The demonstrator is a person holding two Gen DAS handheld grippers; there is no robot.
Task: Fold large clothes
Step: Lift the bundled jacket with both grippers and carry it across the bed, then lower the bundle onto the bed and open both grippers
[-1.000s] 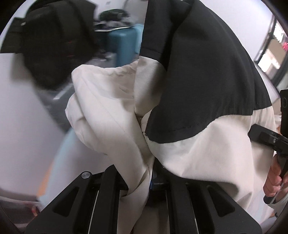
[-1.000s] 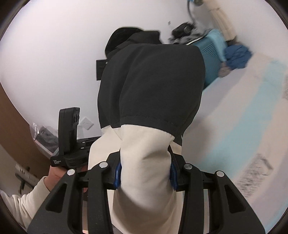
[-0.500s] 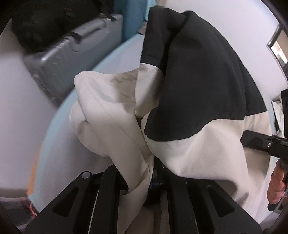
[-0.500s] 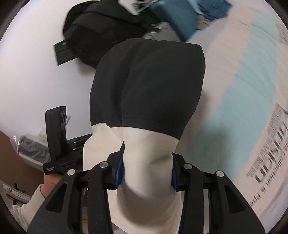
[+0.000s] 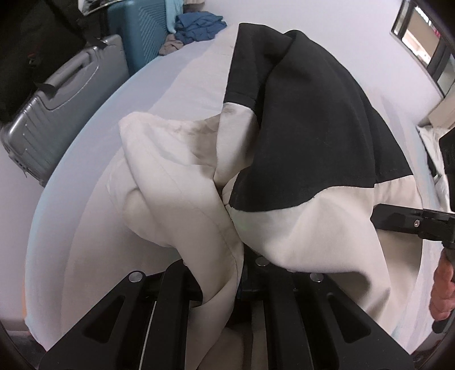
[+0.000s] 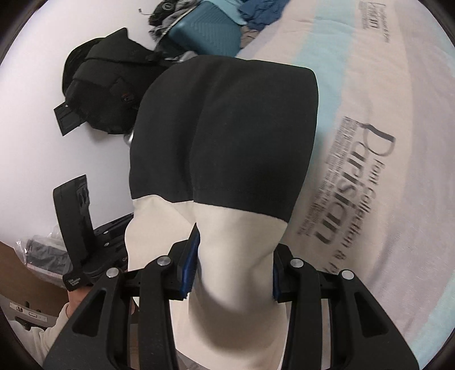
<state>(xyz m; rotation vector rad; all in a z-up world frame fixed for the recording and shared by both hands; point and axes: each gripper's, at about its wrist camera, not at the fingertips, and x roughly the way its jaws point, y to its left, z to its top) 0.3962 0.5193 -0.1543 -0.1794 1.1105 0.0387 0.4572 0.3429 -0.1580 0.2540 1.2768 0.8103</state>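
Observation:
A large cream and black garment (image 5: 312,128) hangs bunched from both grippers above the bed (image 5: 85,199). My left gripper (image 5: 241,256) is shut on a cream fold; cloth hides its fingertips. In the right wrist view the same garment (image 6: 227,136) drapes forward, black above and cream below. My right gripper (image 6: 233,264) is shut on a thick cream bunch pressed between its blue pads (image 6: 189,264). Each gripper shows in the other's view: the right one (image 5: 412,224) held by a hand (image 5: 443,287), the left one (image 6: 79,227) at the left.
The bed sheet (image 6: 384,199) is pale with a light blue stripe and dark lettering. A grey suitcase (image 5: 57,113), a teal suitcase (image 5: 142,37) and a pile of blue clothes (image 5: 199,25) stand by its far end. A black bag (image 6: 99,94) hangs on the wall.
Both grippers have sunk toward the bed with the garment still held, and the right one has rolled. The bed and the suitcases now fill more of both views.

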